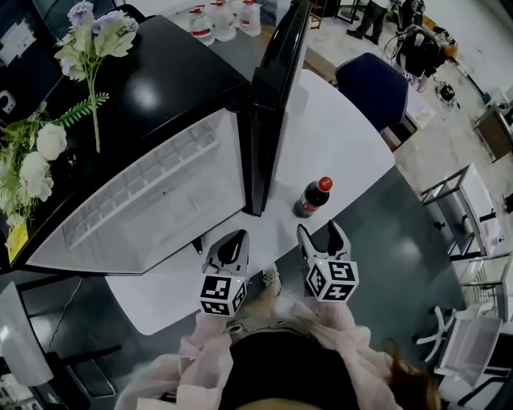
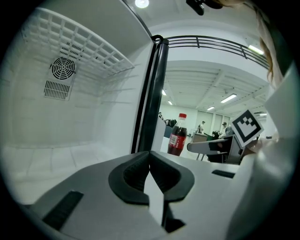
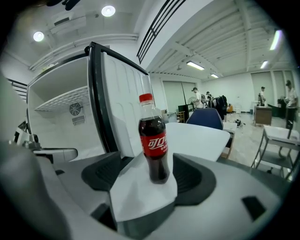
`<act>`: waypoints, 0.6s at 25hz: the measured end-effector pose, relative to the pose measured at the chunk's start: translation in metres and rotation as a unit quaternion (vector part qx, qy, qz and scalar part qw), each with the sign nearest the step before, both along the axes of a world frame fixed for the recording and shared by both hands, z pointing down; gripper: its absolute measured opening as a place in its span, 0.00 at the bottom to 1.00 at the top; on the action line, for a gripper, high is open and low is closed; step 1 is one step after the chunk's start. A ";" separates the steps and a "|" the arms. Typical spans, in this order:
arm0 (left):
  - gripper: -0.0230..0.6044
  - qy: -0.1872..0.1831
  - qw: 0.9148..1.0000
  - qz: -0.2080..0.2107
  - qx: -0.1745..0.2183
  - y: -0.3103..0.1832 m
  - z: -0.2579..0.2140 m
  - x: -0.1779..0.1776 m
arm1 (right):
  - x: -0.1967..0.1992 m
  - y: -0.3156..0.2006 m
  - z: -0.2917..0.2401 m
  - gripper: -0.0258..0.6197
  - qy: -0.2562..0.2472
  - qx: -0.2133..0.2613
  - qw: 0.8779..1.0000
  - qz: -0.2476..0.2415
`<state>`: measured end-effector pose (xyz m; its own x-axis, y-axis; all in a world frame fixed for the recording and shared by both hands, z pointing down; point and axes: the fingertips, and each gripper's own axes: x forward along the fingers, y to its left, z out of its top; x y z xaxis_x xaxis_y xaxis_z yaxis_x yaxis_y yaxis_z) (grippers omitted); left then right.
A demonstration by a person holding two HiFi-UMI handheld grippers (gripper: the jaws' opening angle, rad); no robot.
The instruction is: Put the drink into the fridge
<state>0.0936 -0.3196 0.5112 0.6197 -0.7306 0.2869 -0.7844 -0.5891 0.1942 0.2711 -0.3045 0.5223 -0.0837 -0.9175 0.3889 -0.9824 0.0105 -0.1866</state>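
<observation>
The drink, a cola bottle point(image 1: 313, 197) with a red cap and red label, stands upright on the white table point(image 1: 345, 136), just right of the open fridge door point(image 1: 272, 104). My right gripper point(image 1: 322, 232) is open and points at the bottle point(image 3: 153, 140). The bottle stands just ahead of its wide jaws, and neither pad touches it. My left gripper point(image 1: 232, 240) is shut and empty, in front of the fridge's white interior point(image 1: 152, 200). In the left gripper view the bottle point(image 2: 177, 135) shows beyond the door edge point(image 2: 152, 93).
White and purple flowers point(image 1: 48, 144) lie on the fridge's black top. A blue chair point(image 1: 377, 88) stands behind the table. Metal racks point(image 1: 473, 208) stand on the right. Several plastic jugs point(image 1: 220, 20) are at the back. A wire shelf point(image 2: 89, 42) sits high inside the fridge.
</observation>
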 end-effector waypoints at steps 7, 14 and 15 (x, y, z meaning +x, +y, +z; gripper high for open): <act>0.05 -0.005 1.000 -0.022 -0.009 -0.025 0.012 0.001 | 0.012 -0.041 0.009 0.57 0.019 0.005 1.000 -0.012; 0.05 -0.010 0.998 -0.055 -0.011 -0.039 0.019 -0.006 | 0.013 -0.072 0.020 0.58 0.024 0.019 0.999 -0.022; 0.05 -0.010 0.998 -0.061 -0.012 -0.041 0.020 -0.008 | 0.013 -0.077 0.020 0.58 0.026 0.021 0.999 -0.026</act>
<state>0.0856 -0.3604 0.5311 0.5212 -0.7926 0.3165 -0.8535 -0.4852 0.1902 0.2836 -0.3814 0.5425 -0.1126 -0.9278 0.3557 -0.9886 0.0687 -0.1339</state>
